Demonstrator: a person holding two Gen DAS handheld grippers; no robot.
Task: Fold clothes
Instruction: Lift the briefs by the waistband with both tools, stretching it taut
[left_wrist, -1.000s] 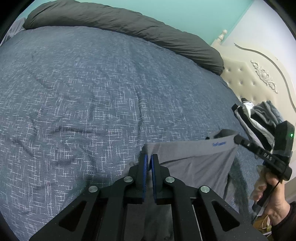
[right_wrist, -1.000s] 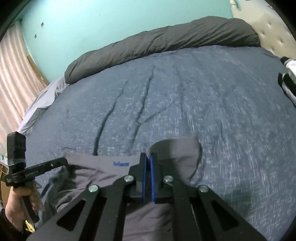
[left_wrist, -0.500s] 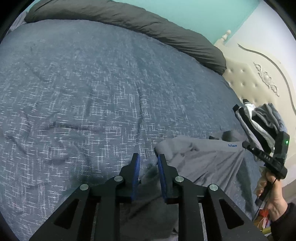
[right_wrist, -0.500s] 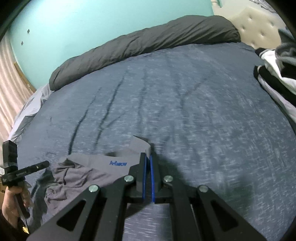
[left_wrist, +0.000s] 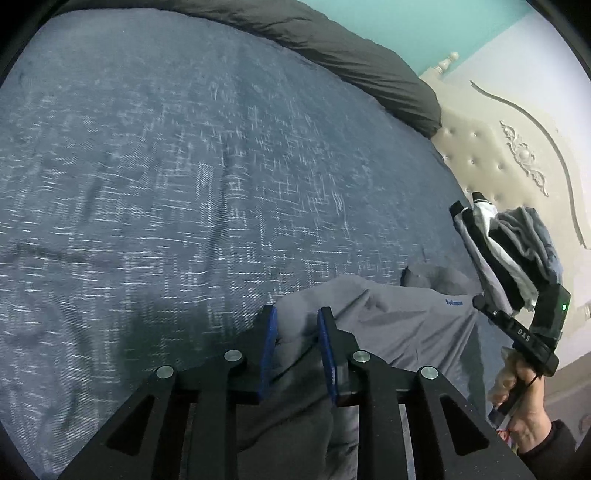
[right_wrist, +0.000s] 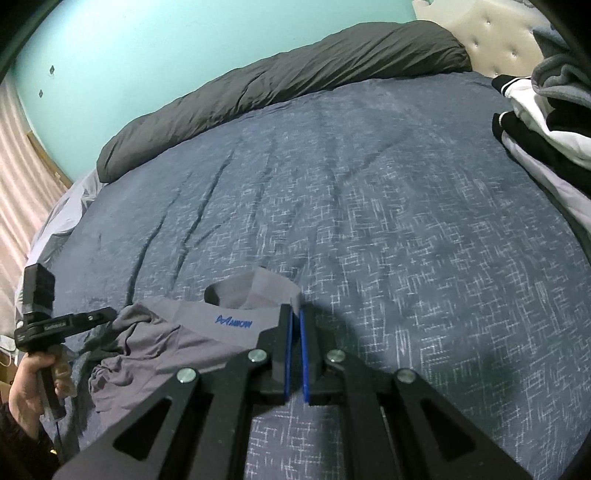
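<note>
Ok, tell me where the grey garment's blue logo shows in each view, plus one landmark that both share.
Left wrist: the logo sits right of centre, beyond the left gripper.
Right wrist: the logo sits lower left of centre, just left of the right gripper.
Shared landmark: the dark duvet roll along the far edge.

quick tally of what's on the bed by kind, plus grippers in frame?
Grey garment being folded: 1
Pile of other clothes near the headboard: 1 (items inside it can't be separated)
Dark grey rolled duvet: 1
Blue bedspread: 1
Handheld grippers: 2, left gripper with jaws opening, right gripper pinching the garment's waistband
Total: 6
</note>
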